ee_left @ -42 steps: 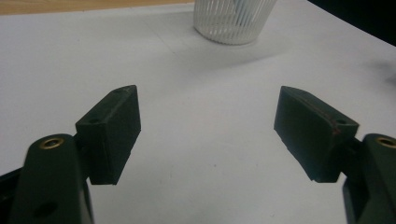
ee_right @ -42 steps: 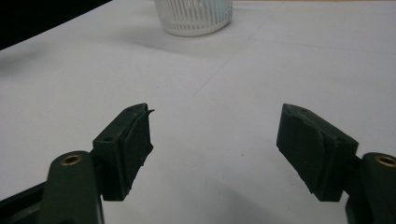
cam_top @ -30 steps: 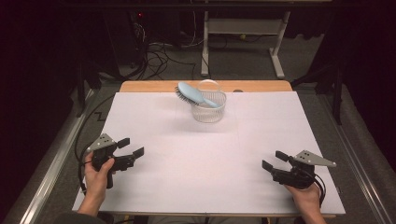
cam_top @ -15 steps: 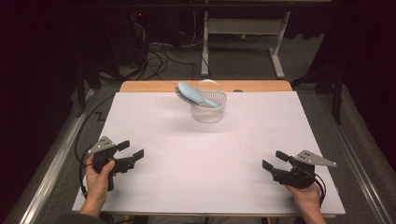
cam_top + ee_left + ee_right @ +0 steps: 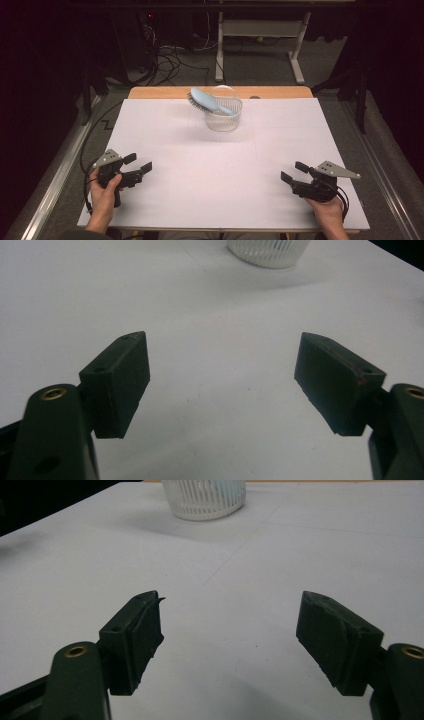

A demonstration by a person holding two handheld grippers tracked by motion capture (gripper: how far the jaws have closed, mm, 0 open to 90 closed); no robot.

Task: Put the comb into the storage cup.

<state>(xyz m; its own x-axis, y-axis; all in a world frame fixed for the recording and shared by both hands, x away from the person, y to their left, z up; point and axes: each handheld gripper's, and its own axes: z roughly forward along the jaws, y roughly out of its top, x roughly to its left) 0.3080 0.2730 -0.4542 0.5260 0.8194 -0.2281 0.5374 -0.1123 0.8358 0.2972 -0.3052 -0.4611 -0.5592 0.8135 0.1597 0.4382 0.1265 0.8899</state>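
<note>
Right now both grippers rest low over the near part of the table [image 5: 220,165], which is covered in a white sheet. The left gripper [image 5: 137,164] sits near the near-left corner, held in the person's left hand [image 5: 104,192], its jaws pointing inward and toward the far edge. Its own view shows the two black jaws spread wide with bare white sheet between them and nothing in their hold. The right gripper [image 5: 294,171] sits near the near-right corner in the right hand [image 5: 326,210], jaws pointing inward; they too stand wide apart with nothing held.

A clear ribbed basket [image 5: 223,114] stands well away from both grippers, close to the far edge and about midway along it. A light blue hairbrush [image 5: 210,101] lies tilted across the basket's rim, its bristled head sticking out over the left side. The basket's ribbed base shows at the top of both gripper views, ahead of the jaws.
</note>
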